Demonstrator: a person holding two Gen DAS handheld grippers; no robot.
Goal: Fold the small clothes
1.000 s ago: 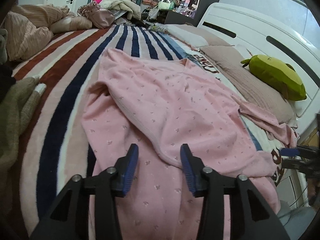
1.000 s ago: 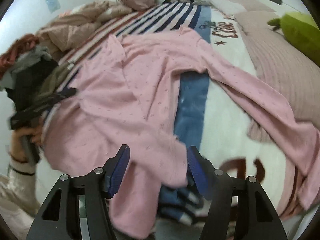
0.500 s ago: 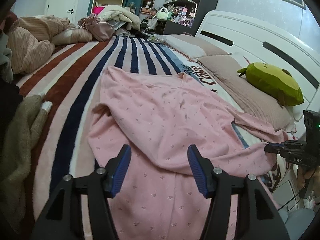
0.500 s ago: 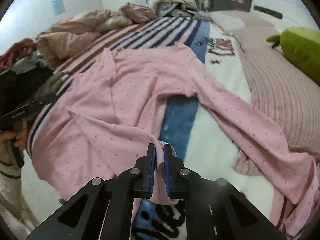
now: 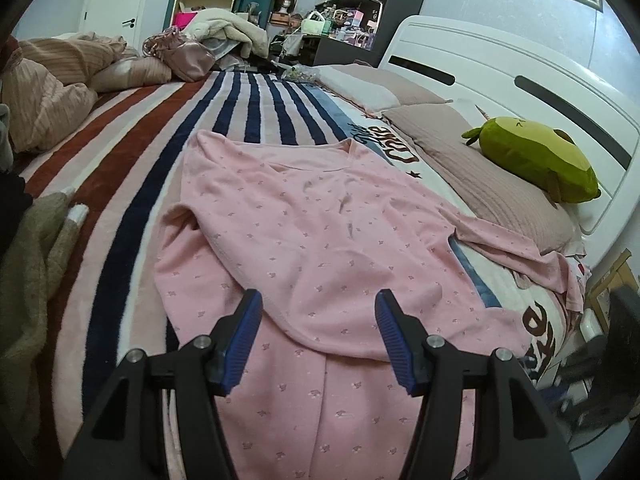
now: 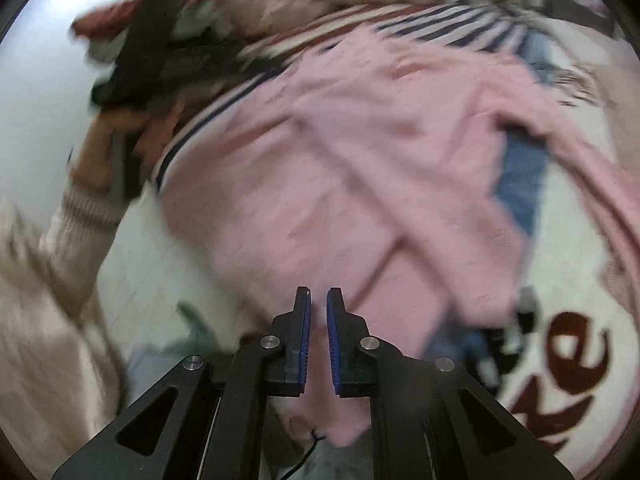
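Pink speckled cotton garment [image 5: 320, 240] lies half-folded on the striped bed blanket [image 5: 120, 168], right gripper [image 6: 318, 320] pinching its hem to pull a fold, left gripper [image 5: 318, 332] spread above.

Your left gripper [image 5: 319, 334] hangs with its jaws spread wide over the near hem of the pink top [image 5: 320, 240], gripping nothing. The top lies spread on the striped blanket [image 5: 132, 168], its bottom flap doubled up over the body, neckline toward the far edge of the bed. One sleeve trails toward the pillow [image 5: 480, 172] at the bed's right edge, where a green plush toy [image 5: 532, 160] rests.
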